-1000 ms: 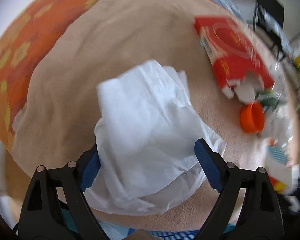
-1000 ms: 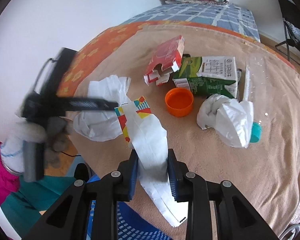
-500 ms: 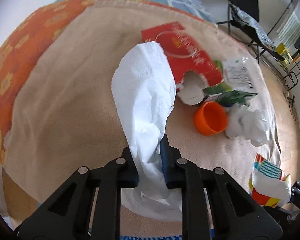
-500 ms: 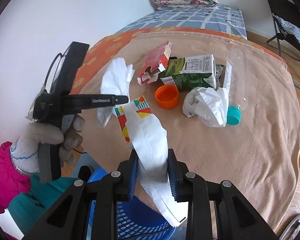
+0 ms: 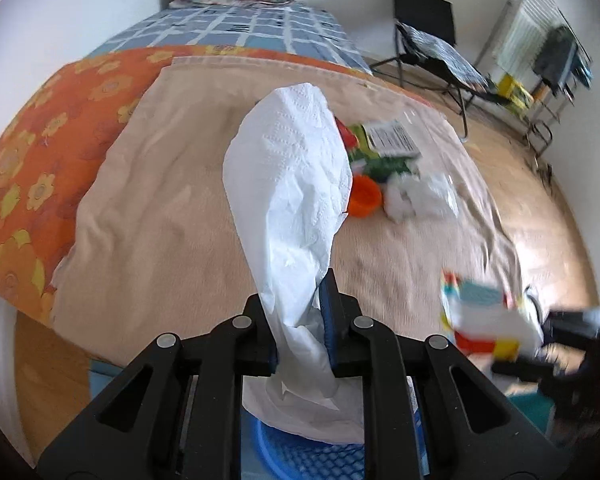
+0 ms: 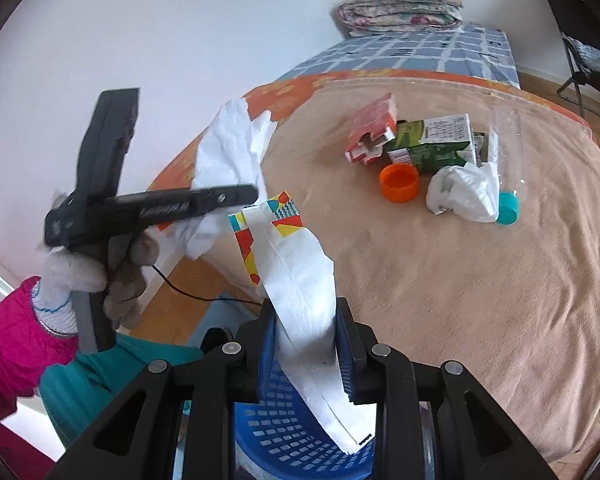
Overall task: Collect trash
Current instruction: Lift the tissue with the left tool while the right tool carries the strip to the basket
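Left gripper [image 5: 300,324] jaws clamped on white tissue [image 5: 288,184], right gripper [image 6: 306,344] jaws clamped on paper wrapper [image 6: 300,276], gloved hand [image 6: 96,268] only in right view

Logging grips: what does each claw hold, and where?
Left claw: white tissue, pinched near its lower end. Right claw: colourful paper wrapper, midway along.

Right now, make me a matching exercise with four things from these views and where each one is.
Things:
1. tissue
2. wrapper
3. orange cap
4. basket

Places:
A. below the right gripper
B. on the blanket
C. in the left gripper
D. in the right gripper

Pairs: 1-C, 2-D, 3-B, 4-A
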A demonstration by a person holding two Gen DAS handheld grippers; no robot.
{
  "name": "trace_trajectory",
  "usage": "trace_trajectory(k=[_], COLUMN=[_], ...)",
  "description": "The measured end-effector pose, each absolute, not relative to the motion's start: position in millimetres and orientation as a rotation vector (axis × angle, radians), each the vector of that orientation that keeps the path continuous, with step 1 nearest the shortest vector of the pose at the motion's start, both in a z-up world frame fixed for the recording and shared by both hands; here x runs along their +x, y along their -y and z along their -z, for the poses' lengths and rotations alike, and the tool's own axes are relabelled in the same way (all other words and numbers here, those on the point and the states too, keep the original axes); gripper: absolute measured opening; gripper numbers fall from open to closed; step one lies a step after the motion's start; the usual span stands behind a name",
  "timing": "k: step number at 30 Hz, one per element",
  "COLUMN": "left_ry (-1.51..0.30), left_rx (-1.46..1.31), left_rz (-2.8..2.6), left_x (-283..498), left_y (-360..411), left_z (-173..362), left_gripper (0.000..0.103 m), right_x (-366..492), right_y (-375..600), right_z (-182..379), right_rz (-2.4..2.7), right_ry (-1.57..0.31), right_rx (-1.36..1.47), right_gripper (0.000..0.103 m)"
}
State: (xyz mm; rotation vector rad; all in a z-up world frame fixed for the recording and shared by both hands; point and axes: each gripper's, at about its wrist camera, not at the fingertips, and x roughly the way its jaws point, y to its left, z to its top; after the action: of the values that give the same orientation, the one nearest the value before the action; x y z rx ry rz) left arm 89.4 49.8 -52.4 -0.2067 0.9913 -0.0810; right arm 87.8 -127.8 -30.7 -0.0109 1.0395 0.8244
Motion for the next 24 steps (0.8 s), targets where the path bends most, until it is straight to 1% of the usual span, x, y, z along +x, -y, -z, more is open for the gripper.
trace_trajectory(k=[11,18,24], left_ry=[-1.073,-1.137,-1.232], left_rx=[-0.276,-0.291,-0.324], left_rz=[0.205,0.234,0.235], left_x=[16,-7,-21], left_y=[-33,-16,-10], left_z=[80,104,137], left_gripper=[0.015,0.015,0.015], right_x=[62,46,42], right_y=[137,135,135], right_z=[53,69,94], right_rz=[-0.848,-0.843,-0.818], right_ry=[-1.086,-1.111,-1.17], right_rx=[0.061,0.056,0.061], right_gripper=[0.027,0.027,0.027])
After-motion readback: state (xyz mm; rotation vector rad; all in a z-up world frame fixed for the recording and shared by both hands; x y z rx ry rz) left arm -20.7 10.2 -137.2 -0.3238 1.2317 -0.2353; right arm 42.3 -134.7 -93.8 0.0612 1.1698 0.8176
